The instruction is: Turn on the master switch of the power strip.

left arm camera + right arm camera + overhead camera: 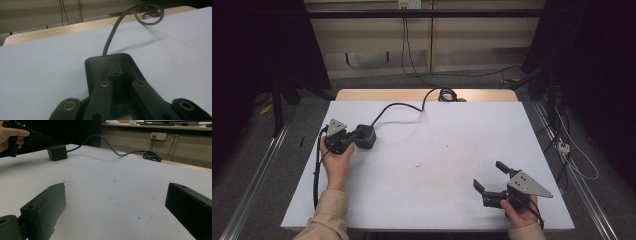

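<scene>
- My left gripper [353, 138] sits near the left edge of the table [432, 210], about midway between its near and far edges, and its jaws are closed on the black power cube [365, 136].
- In the left gripper view the cube [112, 67] lies straight ahead between my two jaws, touching them, with no gap I can make out on either side.
- The cube's cable [399, 107] leaves its far face and runs toward the far edge of the table, ending in a coil [447, 94] on the bare wooden strip there. So the long line of cube and cable points away from me and slightly toward the right.
- My right gripper [492, 177] rests near the near right corner with its jaws spread wide and nothing between them.
- From the right gripper view the cube [57, 152] is far off at the upper left, well apart from that gripper; the left hand [337, 162] is plainly the nearer one.
- Any move of the cube will drag the cable with it; I judge it has some slack, though the coil is small and dim, so I cannot be sure.
</scene>
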